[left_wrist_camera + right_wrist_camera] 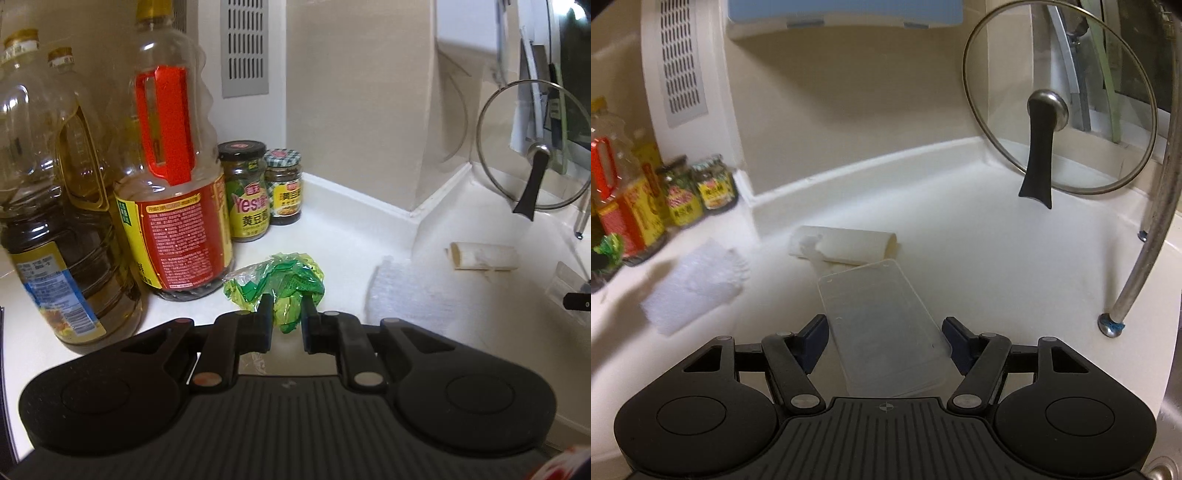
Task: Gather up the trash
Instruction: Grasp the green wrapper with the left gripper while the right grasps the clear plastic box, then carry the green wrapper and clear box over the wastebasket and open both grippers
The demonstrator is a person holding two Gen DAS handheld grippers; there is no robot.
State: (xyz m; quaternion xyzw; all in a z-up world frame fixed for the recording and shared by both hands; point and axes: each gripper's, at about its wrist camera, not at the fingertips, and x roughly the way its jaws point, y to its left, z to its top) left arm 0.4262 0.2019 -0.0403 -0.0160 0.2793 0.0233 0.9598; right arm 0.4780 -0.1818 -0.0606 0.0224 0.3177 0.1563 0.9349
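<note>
A crumpled green plastic wrapper (280, 282) lies on the white counter (351, 229) beside the oil bottles. My left gripper (287, 303) is shut on its near end. It also shows at the left edge of the right wrist view (607, 247). A clear plastic tray (882, 325) lies flat on the counter between the fingers of my right gripper (884, 328), which is open and straddles it. A cardboard tube (846, 245) lies just beyond the tray; it also shows in the left wrist view (484, 256). A white foam sheet (694, 288) lies to the left.
Several oil bottles (173, 184) and two sauce jars (247, 192) stand at the left against the wall. A glass pot lid (1060, 103) leans at the back right. A metal rod (1145, 251) curves down at the right by the sink edge.
</note>
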